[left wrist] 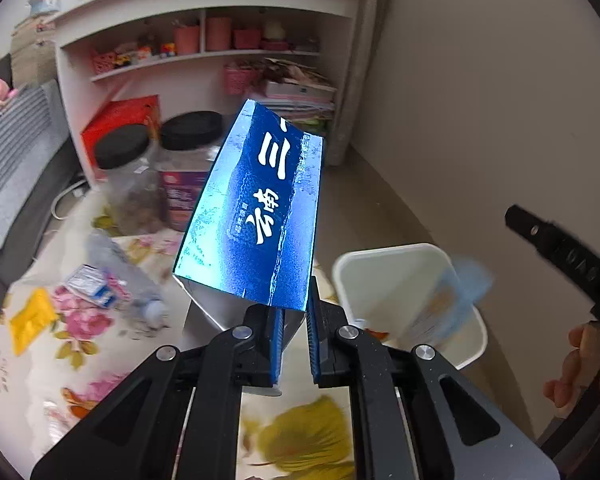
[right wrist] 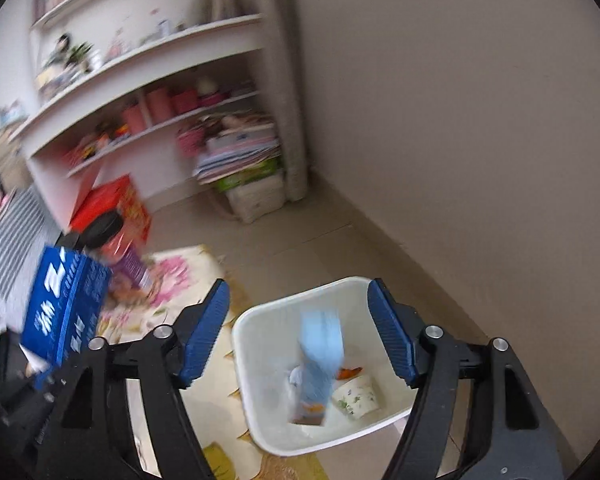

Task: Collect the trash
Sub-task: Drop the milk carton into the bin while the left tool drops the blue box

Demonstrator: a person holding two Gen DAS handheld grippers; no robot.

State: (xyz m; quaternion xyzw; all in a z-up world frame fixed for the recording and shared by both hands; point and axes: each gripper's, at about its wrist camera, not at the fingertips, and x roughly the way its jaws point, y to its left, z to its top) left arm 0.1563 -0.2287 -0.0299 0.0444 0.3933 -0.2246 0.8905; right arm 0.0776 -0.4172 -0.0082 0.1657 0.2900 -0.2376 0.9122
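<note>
Item 1: blue carton (left wrist: 256, 208), white Chinese lettering, one end open. We hold it in the left gripper (left wrist: 294, 344), whose jaws are closed nearly together on the carton's lower edge; the box stands up and away from the fingers, raised clear of the floor cloth so that it can be carried across to the bin. In the right wrist view the same carton (right wrist: 66, 304) sits at the left edge, well apart from the bin

Item 2: white waste bin (right wrist: 252, 360), square, open-topped, on the floor at the edge of the floral cloth (left wrist: 80, 320), near the wall. We judge it is set there so both hands reach it

Item 3: light blue packet (right wrist: 320, 356), blurred, inside the bin mouth, apparently dropping. The right gripper (right wrist: 298, 332) hangs directly above, jaws spread wide and holding nothing; we take this as a release just made

Item 4: bin contents: a white printed cup or roll (right wrist: 356, 400) and an orange scrap (right wrist: 350, 372)

Item 5: trash left on the cloth: clear plastic bottle (left wrist: 120, 272), small blue-and-white pack (left wrist: 92, 284), yellow wrapper (left wrist: 30, 318)

Item 6: two black-lidded jars (left wrist: 160, 176) before the white shelf unit (left wrist: 204, 8); we cannot tell whether these count as trash
</note>
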